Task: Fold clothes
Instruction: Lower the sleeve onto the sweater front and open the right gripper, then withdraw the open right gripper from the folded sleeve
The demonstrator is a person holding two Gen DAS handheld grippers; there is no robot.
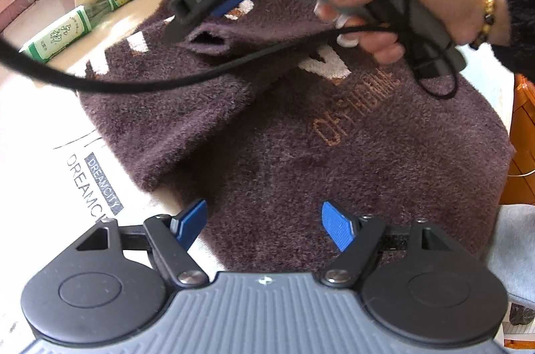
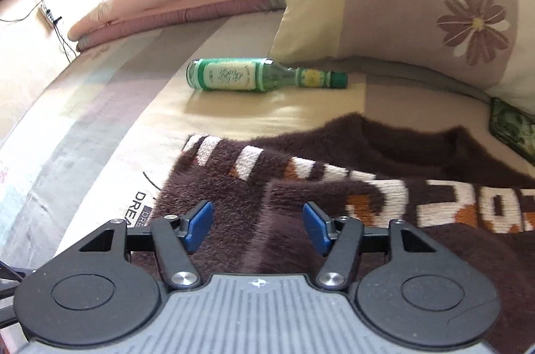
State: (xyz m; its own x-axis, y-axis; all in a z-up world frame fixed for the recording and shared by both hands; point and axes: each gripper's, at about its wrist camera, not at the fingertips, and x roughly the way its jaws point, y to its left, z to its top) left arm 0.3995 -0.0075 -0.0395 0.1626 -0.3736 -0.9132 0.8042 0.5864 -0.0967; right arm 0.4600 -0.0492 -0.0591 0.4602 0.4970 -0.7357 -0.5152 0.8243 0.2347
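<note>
Below: brown sweater (image 2: 334, 203) under parted right gripper (image 2: 257, 223).

Fuzzy dark purple-brown sweater (image 1: 334, 133) lies flat on bed w/ front up, white & orange block lettering across chest, small orange embroidered text lower down. One sleeve (image 1: 187, 106) folded in across body, open cuff facing up.

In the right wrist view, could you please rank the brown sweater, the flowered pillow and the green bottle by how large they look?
1. brown sweater, though it lies nearest the camera, which inflates it.
2. flowered pillow; close to the sweater in apparent size and partly cut off, so this order is unsure.
3. green bottle, clearly smallest.
</note>
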